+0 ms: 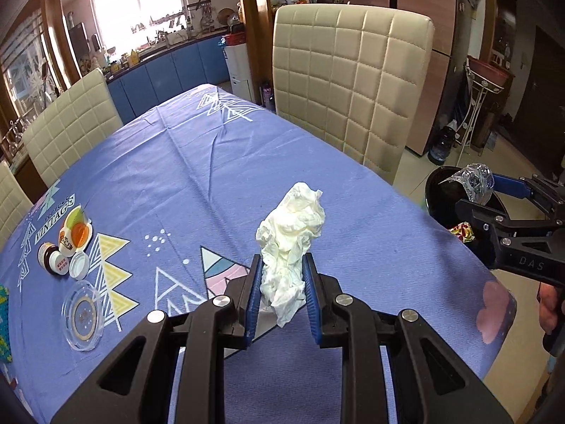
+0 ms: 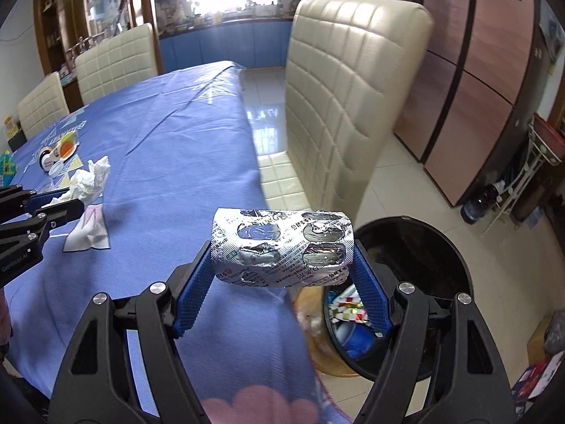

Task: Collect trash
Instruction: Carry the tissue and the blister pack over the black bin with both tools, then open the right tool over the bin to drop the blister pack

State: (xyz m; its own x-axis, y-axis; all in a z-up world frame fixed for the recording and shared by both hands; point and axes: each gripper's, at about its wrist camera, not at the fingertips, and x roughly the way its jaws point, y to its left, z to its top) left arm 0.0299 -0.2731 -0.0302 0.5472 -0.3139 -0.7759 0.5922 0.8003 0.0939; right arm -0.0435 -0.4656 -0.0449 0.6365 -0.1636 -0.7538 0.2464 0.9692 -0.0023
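Left fingers (image 1: 282, 268) pinch one tissue (image 1: 291, 240); right fingers (image 2: 282, 254) clamp one blister pack (image 2: 282, 247).

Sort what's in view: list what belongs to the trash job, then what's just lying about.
Job:
- tissue, held in left gripper
- blister pack, held in right gripper
- bin, with wrappers already inside

Lying about:
- small jar and its white cap
- jelly cup
- clear lid
- chairs
- tablecloth
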